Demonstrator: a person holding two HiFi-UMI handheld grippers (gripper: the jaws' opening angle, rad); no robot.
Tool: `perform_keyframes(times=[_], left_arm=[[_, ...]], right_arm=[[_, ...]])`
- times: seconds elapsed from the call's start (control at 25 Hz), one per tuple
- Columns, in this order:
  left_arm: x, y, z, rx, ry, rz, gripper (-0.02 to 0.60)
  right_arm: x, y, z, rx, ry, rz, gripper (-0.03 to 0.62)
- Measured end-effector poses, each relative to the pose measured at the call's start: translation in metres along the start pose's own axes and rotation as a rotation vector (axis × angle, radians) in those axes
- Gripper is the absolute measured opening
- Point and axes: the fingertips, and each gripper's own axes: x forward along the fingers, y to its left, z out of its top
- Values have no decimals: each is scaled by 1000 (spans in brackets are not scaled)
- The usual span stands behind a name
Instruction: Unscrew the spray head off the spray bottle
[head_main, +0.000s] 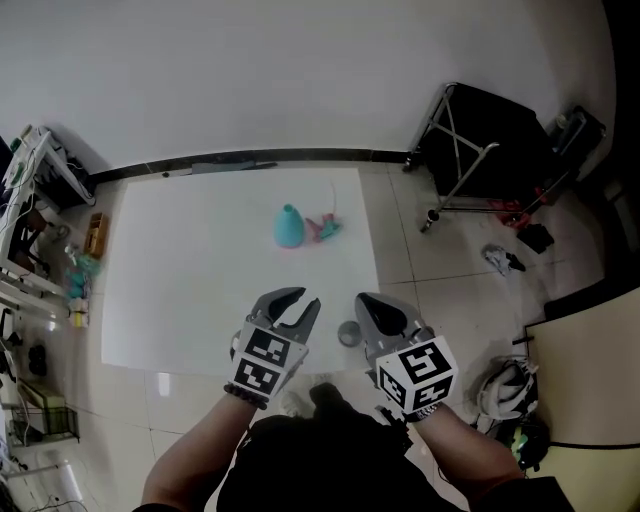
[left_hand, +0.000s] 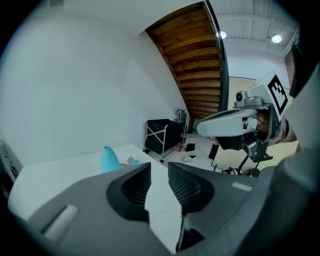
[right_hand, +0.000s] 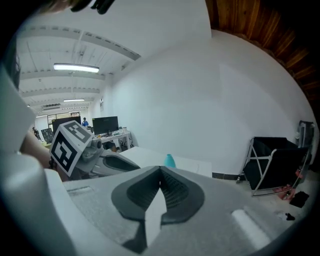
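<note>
A teal spray bottle (head_main: 288, 227) stands on the white table (head_main: 180, 290), its neck bare. Just right of it lies the pink and teal spray head (head_main: 323, 229), its thin tube pointing away. Both grippers hang near the table's front edge, well short of the bottle. My left gripper (head_main: 303, 305) is open by a narrow gap with nothing in it. My right gripper (head_main: 366, 304) is shut and empty. The left gripper view shows the bottle (left_hand: 109, 159) and spray head (left_hand: 129, 161) far beyond the jaws. The right gripper view shows the bottle (right_hand: 170, 161) past the closed tips.
A black folding cart (head_main: 480, 150) stands on the floor right of the table. A small grey round object (head_main: 348, 333) lies on the floor by the table's near corner. Shelves with clutter (head_main: 40, 250) line the left side. Bags and loose items (head_main: 505, 390) lie at the right.
</note>
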Motion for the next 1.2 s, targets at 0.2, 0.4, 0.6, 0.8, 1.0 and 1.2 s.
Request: perform_keyframes(times=[0.2,0.4,0.6,0.8,1.0,1.2], left_arm=[[35,14,-7,1,47,13,141],[71,28,-19,-2,97,26,154],[104,39,-33,-13,143,35,170],[128,55,-39,-18,179,54,181],[148,68,-47,-8,215,65,192],[167,78,-58,-15,249,69,201]], right_arm=[[19,-25,0,3,25,14,-9],[36,-48,-7,9,59,28,-9],[51,-68,-14,8,92,48,-9],[68,-81,-22,4,114,76,-9],[84,-89,-31,5,139,104,-11],[96,-97,-41,17,161,121,-9]])
